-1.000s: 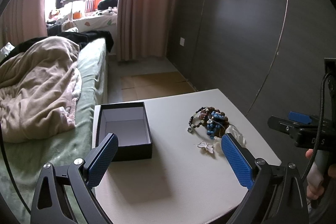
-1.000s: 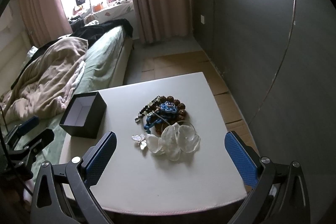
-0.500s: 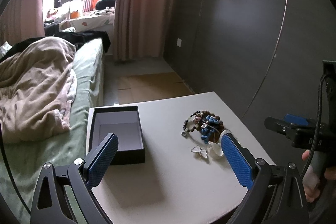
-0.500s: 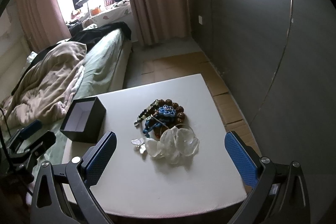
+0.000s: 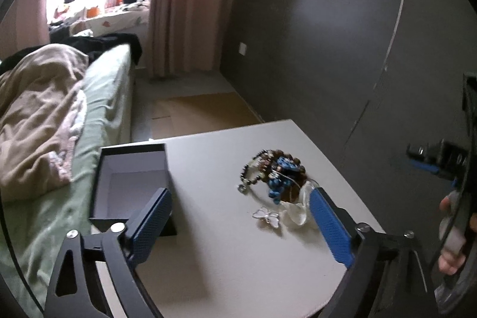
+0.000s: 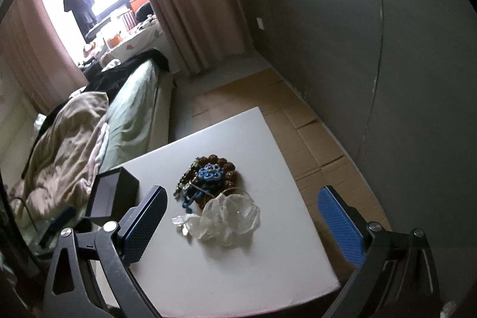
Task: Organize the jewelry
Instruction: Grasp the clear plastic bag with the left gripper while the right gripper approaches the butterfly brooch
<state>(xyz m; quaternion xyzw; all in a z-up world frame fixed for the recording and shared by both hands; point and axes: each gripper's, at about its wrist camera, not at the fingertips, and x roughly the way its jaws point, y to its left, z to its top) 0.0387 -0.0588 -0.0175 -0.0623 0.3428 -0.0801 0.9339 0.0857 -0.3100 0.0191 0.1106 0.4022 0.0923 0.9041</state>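
Jewelry heap [image 6: 213, 192] near the table's [image 6: 238, 267] far right edge, straight ahead of the right gripper [image 6: 243, 224]; left gripper [image 5: 238, 224] is offset; both sets of fingers apart, empty, the left's just narrowing.

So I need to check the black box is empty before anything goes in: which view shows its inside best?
The left wrist view: the black box lies close, open top toward the camera, its pale floor bare where visible. In the right wrist view the box is smaller, seen at an angle, its interior mostly hidden.
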